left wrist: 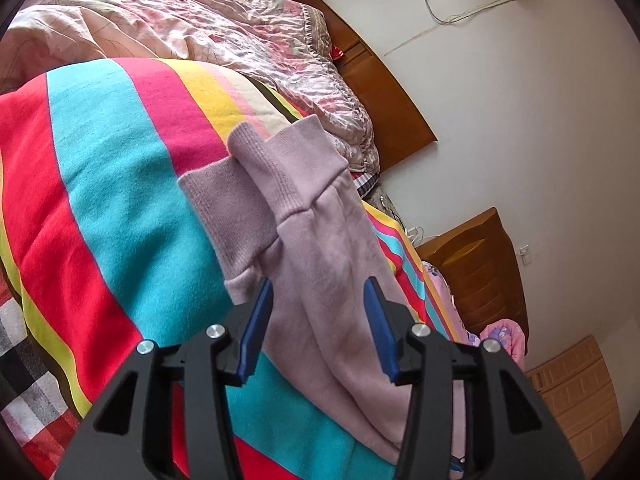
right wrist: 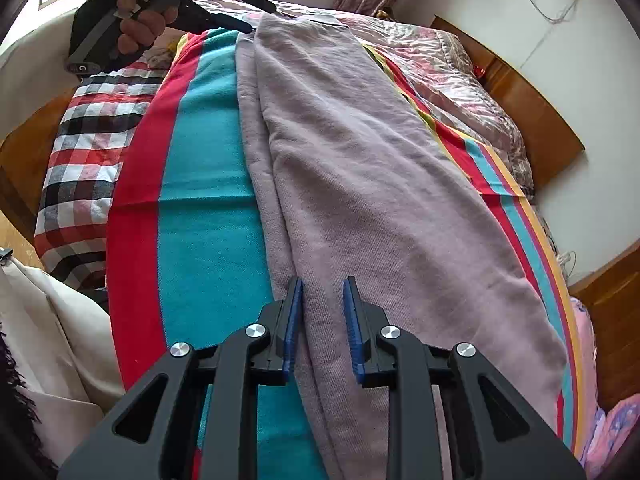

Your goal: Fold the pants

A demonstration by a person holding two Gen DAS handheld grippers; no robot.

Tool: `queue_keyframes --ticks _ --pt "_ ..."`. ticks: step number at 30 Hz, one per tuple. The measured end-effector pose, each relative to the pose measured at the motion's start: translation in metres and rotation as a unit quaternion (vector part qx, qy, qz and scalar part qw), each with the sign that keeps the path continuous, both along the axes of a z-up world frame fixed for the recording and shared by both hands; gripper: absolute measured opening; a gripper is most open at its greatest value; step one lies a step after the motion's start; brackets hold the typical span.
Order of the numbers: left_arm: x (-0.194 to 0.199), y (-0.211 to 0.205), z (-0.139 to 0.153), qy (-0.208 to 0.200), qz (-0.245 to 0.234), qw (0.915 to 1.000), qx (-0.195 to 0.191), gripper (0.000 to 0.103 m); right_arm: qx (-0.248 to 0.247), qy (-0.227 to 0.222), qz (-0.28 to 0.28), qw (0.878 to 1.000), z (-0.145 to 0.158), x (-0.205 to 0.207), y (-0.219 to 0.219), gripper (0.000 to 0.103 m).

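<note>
L wrist cam sits close over the cuff end of the pants (left wrist: 304, 216), facing far along striped blanket (left wrist: 120, 184) toward the headboard. R wrist cam looks down steeper from the near end, lengthwise. Both share pants, blanket, quilt.

Lilac pants (right wrist: 360, 168) on striped blanket (right wrist: 200, 200); checked sheet (right wrist: 88, 152), perhaps red-black.

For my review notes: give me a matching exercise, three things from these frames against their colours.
Things:
1. pants
2. gripper pads
3. headboard

Colours:
A. brown wood
B. pale lilac
C. blue

Pairs: 1-B, 2-C, 3-A
</note>
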State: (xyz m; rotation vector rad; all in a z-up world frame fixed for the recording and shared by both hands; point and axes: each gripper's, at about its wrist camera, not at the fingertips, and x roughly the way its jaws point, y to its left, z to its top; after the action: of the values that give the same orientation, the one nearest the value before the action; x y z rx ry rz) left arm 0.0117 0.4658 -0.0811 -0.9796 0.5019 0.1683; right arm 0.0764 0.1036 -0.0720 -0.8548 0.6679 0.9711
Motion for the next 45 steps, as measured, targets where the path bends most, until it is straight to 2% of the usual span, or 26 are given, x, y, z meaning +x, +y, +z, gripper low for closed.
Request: queue_keyframes --ticks 2,5,9,11,12,13,15,18,21,24,26,27,30,33,34,35,36,37,38,39,40,41,42,44,45 --pt "0.002 -0.006 0.002 0.007 -0.005 0.9999 0.011 0.047 0.008 0.006 -0.003 1.0 0.0 0.002 -0.001 0.009" --pt "0.007 -0.01 0.005 0.016 -0.007 0.9995 0.026 0.047 0.027 0.021 -0.017 0.999 0.002 0.006 -0.005 0.009" --pt "0.015 -0.006 0.007 0.014 -0.002 0.9996 0.026 0.046 0.037 0.023 -0.025 0.999 0.003 0.005 -0.006 0.009" --pt "0.019 -0.003 0.009 0.007 -0.005 0.9997 0.024 0.035 0.04 0.022 -0.026 0.999 0.003 0.005 -0.006 0.006" --pt "0.022 -0.005 0.013 0.008 -0.01 0.9994 0.031 0.025 0.043 0.024 -0.029 0.998 0.003 0.006 -0.006 0.005" --pt "0.026 -0.007 0.015 0.018 -0.013 0.9989 0.042 0.015 0.048 0.028 -0.032 0.998 0.004 0.007 -0.007 0.004" --pt "0.032 -0.009 0.017 0.036 -0.015 0.9976 0.057 0.003 0.068 0.033 -0.035 0.997 0.015 0.012 -0.012 0.003" --pt "0.032 -0.009 0.035 0.014 -0.019 0.9978 0.063 0.003 0.1 0.048 -0.038 0.993 0.047 0.02 -0.023 0.003" --pt "0.026 -0.007 0.052 0.004 -0.019 0.9974 0.069 0.003 0.098 0.067 -0.028 0.993 0.059 0.02 -0.029 0.004" --pt "0.02 -0.01 0.045 0.039 -0.015 0.9954 0.087 0.003 0.078 0.085 -0.02 0.993 0.04 0.012 -0.026 0.003" --pt "0.019 -0.011 0.023 0.081 -0.011 0.9915 0.101 0.003 0.058 0.094 -0.019 0.994 0.019 0.006 -0.021 0.003" --pt "0.019 -0.011 0.012 0.095 -0.009 0.9909 0.095 0.003 0.048 0.09 -0.019 0.995 0.011 0.004 -0.017 0.004" --pt "0.017 -0.008 -0.006 0.098 -0.006 0.9913 0.088 0.003 0.053 0.092 -0.027 0.994 0.011 0.005 -0.017 0.004" --pt "0.017 -0.012 0.002 0.105 -0.01 0.9881 0.112 0.004 0.061 0.092 -0.027 0.994 0.012 0.005 -0.019 0.009" --pt "0.019 -0.014 0.004 0.113 -0.01 0.9858 0.124 0.009 0.067 0.093 -0.028 0.993 0.01 0.003 -0.02 0.017" --pt "0.019 -0.014 0.005 0.12 -0.006 0.984 0.132 0.011 0.072 0.104 -0.03 0.992 0.009 0.003 -0.021 0.033" --pt "0.018 -0.014 0.005 0.122 0.001 0.9836 0.132 0.015 0.081 0.12 -0.033 0.989 0.01 0.003 -0.023 0.042" --pt "0.015 -0.014 0.007 0.128 0.013 0.9827 0.133 0.027 0.096 0.135 -0.037 0.985 0.013 0.002 -0.027 0.051" --pt "0.012 -0.019 0.015 0.139 0.031 0.9785 0.15 0.035 0.121 0.149 -0.042 0.981 0.019 0.001 -0.037 0.052" --pt "0.009 -0.026 0.025 0.159 0.057 0.9687 0.182 0.067 0.145 0.158 -0.049 0.975 0.026 0.0 -0.048 0.052" --pt "0.006 -0.037 0.039 0.18 0.094 0.9528 0.225 0.085 0.172 0.162 -0.068 0.969 0.034 0.0 -0.065 0.052" --pt "0.003 -0.051 0.053 0.183 0.124 0.938 0.267 0.087 0.189 0.159 -0.088 0.965 0.039 0.0 -0.08 0.051" --pt "0.004 -0.069 0.066 0.171 0.121 0.9317 0.297 0.087 0.199 0.152 -0.114 0.961 0.043 0.001 -0.1 0.051" --pt "0.016 -0.104 0.08 0.146 0.063 0.9364 0.313 0.088 0.198 0.136 -0.177 0.954 0.044 0.003 -0.142 0.051" --pt "0.026 -0.126 0.084 0.133 0.018 0.9406 0.312 0.089 0.193 0.132 -0.207 0.95 0.042 0.003 -0.162 0.051"
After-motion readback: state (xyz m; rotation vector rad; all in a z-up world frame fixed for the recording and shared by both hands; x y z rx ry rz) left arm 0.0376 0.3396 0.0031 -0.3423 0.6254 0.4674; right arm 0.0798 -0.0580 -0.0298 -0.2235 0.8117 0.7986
